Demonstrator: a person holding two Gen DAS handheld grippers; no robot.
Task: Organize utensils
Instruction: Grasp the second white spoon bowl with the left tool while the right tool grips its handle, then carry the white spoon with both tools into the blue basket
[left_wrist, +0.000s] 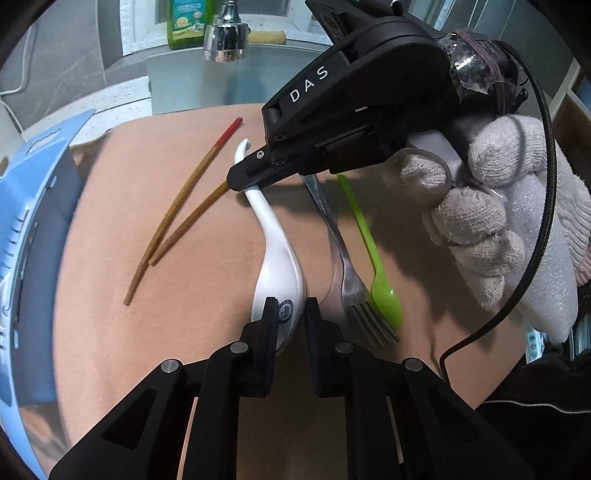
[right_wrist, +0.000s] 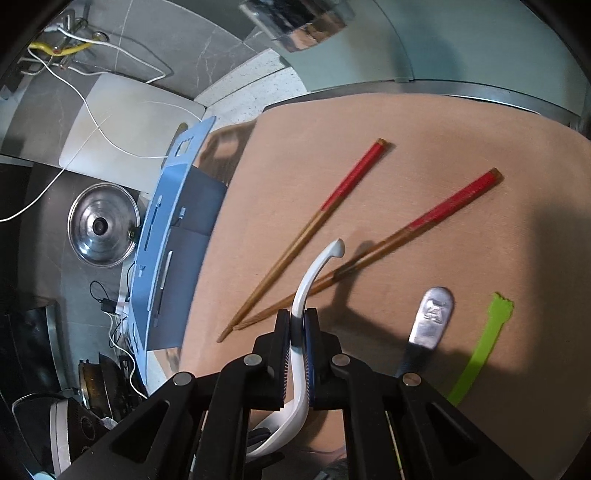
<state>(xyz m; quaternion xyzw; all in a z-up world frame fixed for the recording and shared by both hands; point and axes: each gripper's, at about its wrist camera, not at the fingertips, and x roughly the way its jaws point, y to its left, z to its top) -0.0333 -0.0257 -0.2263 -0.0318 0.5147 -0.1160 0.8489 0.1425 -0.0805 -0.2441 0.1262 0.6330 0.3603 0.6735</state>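
Note:
A white ceramic spoon (left_wrist: 273, 236) (right_wrist: 314, 273) hangs just above a peach mat (left_wrist: 184, 332). My right gripper (left_wrist: 240, 181) (right_wrist: 297, 317) is shut on its handle. My left gripper (left_wrist: 291, 308) pinches the bowl end, where a blue logo shows between the fingers. Two wooden chopsticks with red tops (left_wrist: 184, 192) (right_wrist: 314, 221) lie left of the white spoon. A metal fork (left_wrist: 343, 266) (right_wrist: 432, 317) and a green plastic spoon (left_wrist: 369, 236) (right_wrist: 480, 347) lie side by side to its right.
A blue slotted utensil holder (left_wrist: 33, 206) (right_wrist: 173, 229) stands at the mat's left edge. A faucet (left_wrist: 225, 37) and a green soap bottle (left_wrist: 184, 22) are behind the mat. A gloved hand (left_wrist: 491, 206) holds the right gripper. A steel pot lid (right_wrist: 101, 225) lies beyond the holder.

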